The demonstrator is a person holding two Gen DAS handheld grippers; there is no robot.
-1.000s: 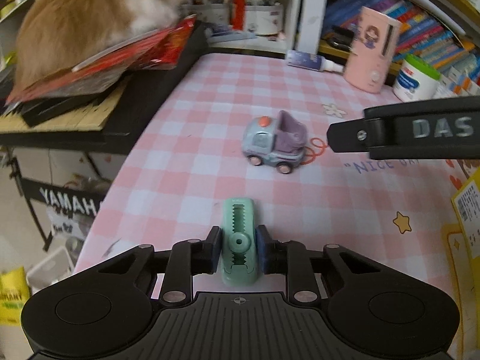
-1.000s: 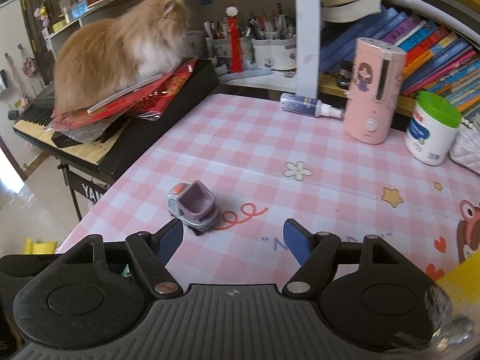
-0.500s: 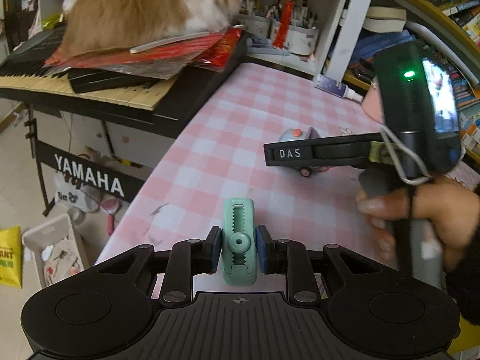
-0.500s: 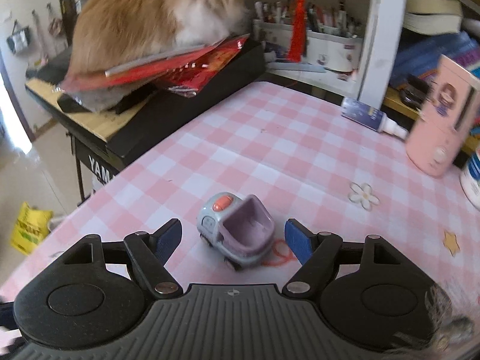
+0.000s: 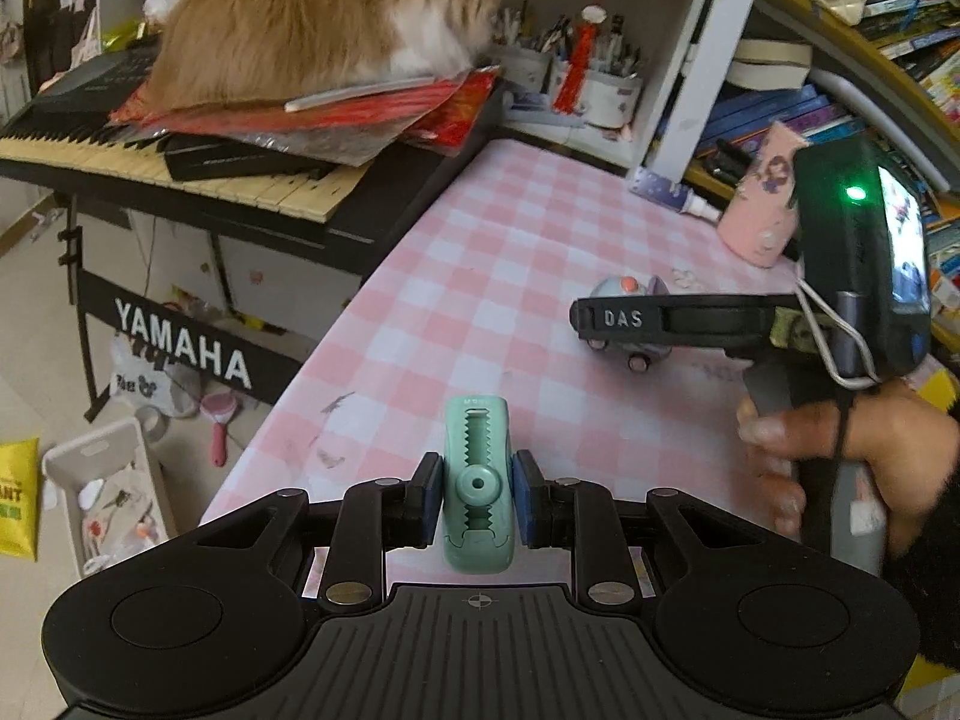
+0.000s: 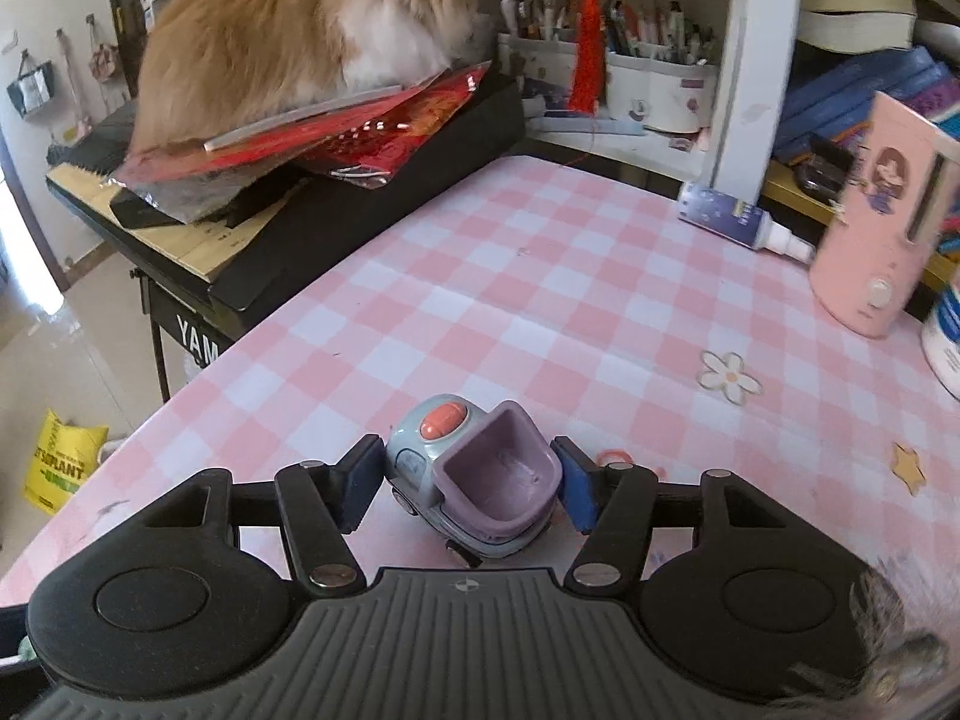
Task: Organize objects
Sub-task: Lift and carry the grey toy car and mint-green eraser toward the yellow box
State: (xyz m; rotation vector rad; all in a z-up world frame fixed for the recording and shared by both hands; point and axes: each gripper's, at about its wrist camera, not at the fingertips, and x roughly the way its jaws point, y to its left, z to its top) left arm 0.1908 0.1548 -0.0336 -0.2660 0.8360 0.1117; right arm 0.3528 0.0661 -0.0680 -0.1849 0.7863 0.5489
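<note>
A mint-green toothed clip [image 5: 477, 450] is clamped between the blue pads of my left gripper [image 5: 477, 489], held above the near left edge of the pink checked table [image 5: 498, 276]. A grey toy truck [image 6: 432, 438] with a purple bin and an orange button stands on the table. My right gripper [image 6: 468, 474] straddles it with its jaws closing. One pad is at the cab and the other at the bin's side. In the left wrist view the truck [image 5: 621, 288] is partly hidden behind the right gripper's black finger [image 5: 660, 321], which a hand [image 5: 840, 450] holds.
An orange cat [image 6: 312, 30] sits on red papers on a black keyboard [image 5: 252, 174] left of the table. At the back right stand a pink device [image 6: 876, 222], a lying bottle [image 6: 732, 216] and a white jar [image 6: 942, 336]. Shelves with books and pen pots stand behind.
My right gripper has come down over the truck and its jaws have narrowed onto it. My left gripper has drawn back and risen a little, still holding the clip.
</note>
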